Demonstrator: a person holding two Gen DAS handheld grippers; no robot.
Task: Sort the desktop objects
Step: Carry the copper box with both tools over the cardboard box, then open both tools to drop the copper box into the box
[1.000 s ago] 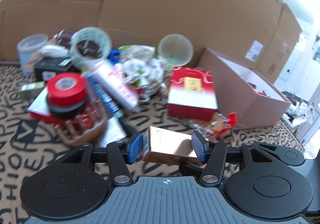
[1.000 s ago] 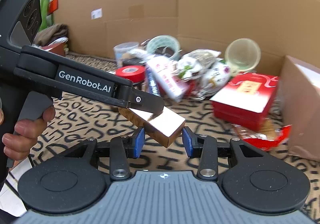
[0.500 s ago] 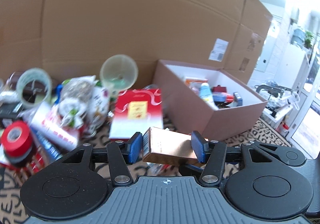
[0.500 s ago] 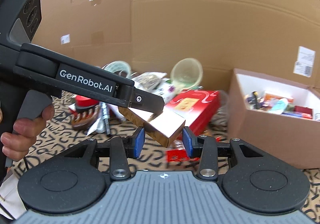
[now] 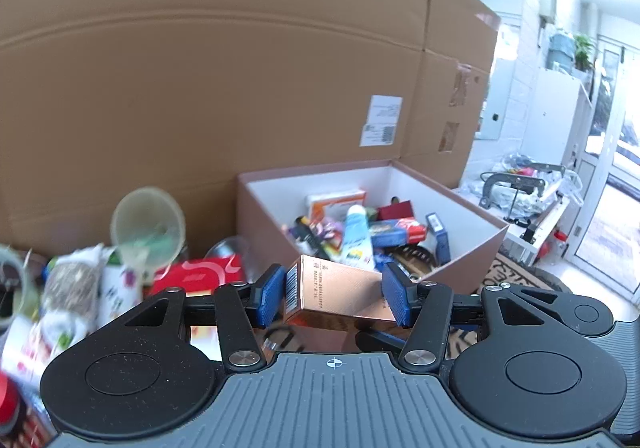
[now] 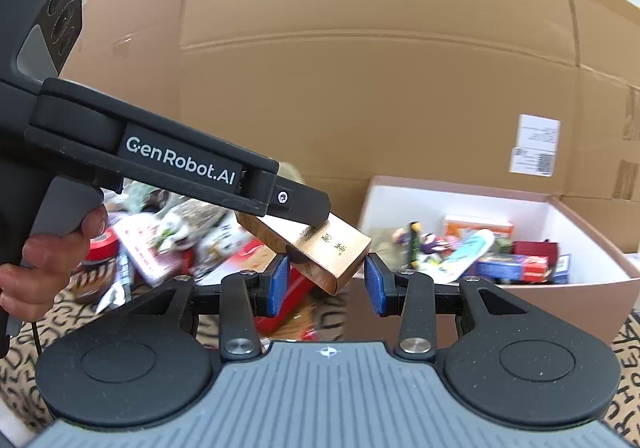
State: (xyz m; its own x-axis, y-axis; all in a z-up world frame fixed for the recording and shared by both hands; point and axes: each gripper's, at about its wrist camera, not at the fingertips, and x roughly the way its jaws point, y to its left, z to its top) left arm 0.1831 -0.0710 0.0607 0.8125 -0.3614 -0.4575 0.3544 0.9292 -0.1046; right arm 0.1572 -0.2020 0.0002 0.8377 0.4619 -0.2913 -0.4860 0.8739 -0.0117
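While the copper-coloured carton (image 5: 336,294) sits gripped across its long sides in our left gripper (image 5: 333,298), we have it up in the air, in front of the open cardboard box (image 5: 464,260) on the right, not yet over its rim as far as we can judge. The blue pads (image 5: 269,296) press on either end of it, barcode face toward the left one, so the left jaws are clenched on the carton. From the right wrist view, the same carton (image 6: 334,248) pokes out beyond the left gripper's black finger, and our right gripper (image 6: 326,284) stands spread, nothing between its pads; the carton's corner hangs just in front of that gap, and whether it brushes the left pad we cannot tell.

The box (image 6: 560,288) already holds a jumble: a white tube (image 5: 356,236), a blue pack (image 5: 396,234), an orange-and-white pack (image 5: 338,202). The pile (image 5: 100,280) of packets and the red box (image 5: 200,276) lies on the patterned mat to the left.

To do this well, we reckon: keep the grip firm until the carton is clearly past the near wall, carry it high enough to clear that rim, lower it onto a flat patch among the contents, then release. We would keep the right gripper out of the way.
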